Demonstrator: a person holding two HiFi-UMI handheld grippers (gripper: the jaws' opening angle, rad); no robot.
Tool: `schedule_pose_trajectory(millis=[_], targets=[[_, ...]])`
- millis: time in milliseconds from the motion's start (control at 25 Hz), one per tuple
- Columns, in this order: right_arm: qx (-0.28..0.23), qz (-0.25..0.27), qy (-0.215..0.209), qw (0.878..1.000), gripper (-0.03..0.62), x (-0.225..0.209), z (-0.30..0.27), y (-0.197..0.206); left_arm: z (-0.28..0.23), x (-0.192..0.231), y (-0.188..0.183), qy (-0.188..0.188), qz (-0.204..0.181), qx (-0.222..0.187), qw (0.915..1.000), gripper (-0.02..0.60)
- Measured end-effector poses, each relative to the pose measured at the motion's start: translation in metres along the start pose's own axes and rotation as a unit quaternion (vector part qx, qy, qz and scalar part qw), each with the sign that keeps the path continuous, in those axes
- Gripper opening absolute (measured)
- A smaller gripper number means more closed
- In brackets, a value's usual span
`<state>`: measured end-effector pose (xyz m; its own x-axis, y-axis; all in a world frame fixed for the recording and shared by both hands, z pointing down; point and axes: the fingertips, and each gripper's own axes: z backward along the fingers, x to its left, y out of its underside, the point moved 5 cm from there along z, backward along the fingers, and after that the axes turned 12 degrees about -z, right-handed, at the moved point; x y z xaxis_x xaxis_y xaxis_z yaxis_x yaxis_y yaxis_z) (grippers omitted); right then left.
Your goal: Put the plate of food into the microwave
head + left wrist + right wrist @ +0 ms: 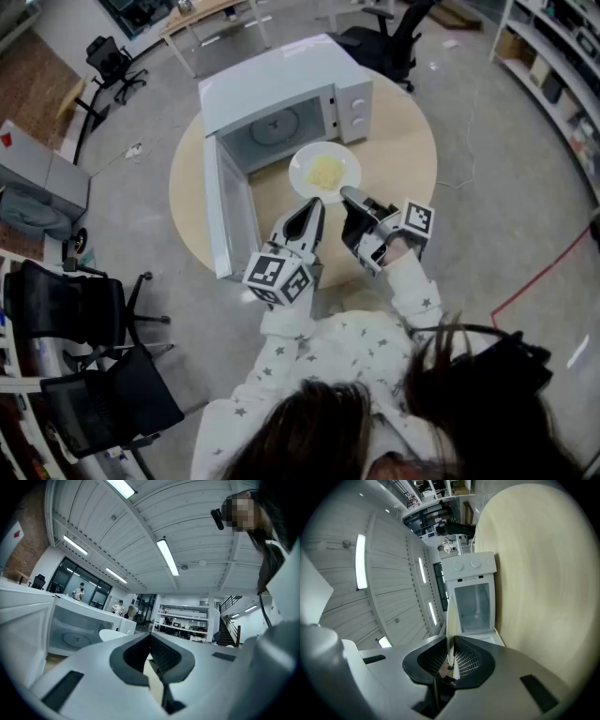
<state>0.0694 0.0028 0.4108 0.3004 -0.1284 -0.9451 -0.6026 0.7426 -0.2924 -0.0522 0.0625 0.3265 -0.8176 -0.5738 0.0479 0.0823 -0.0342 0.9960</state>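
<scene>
A white plate carrying yellow food is just in front of the white microwave's open cavity, over the round wooden table. The microwave door hangs open to the left. My right gripper is shut on the plate's near rim. In the right gripper view the plate shows edge-on between the pads of the right gripper, with the microwave beyond. My left gripper sits beside the plate's near-left edge, shut and holding nothing; in its own view the left gripper points toward the microwave and plate.
Black office chairs stand left of the table and another chair behind the microwave. Shelving lines the far right. The table edge runs close under both grippers, near the person's starred sleeves.
</scene>
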Motion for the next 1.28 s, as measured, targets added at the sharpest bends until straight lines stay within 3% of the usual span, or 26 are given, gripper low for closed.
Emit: schedule_pose_trajectory(millis=[200,680,960,1280], targets=[[0.006,-0.010,0.011,1.000,0.043,-0.014,-0.011,-0.008,0.003,0.015,0.013,-0.018,0.003,0.007,0.9998,-0.003],[0.057,-0.011,0.089,0.994,0.043,-0.021,-0.101,-0.083,-0.066,0.092,0.037,-0.082,0.023,0.036,0.9957,-0.003],[0.072,-0.026,0.105,0.992,0.044,-0.057,-0.144,-0.101,-0.075,0.129,0.065,-0.133,0.021,0.046,0.9898,-0.003],[0.062,-0.026,0.104,0.992,0.044,-0.077,-0.204,-0.117,-0.090,0.175,0.083,-0.158,0.024,0.048,0.9861,-0.003]])
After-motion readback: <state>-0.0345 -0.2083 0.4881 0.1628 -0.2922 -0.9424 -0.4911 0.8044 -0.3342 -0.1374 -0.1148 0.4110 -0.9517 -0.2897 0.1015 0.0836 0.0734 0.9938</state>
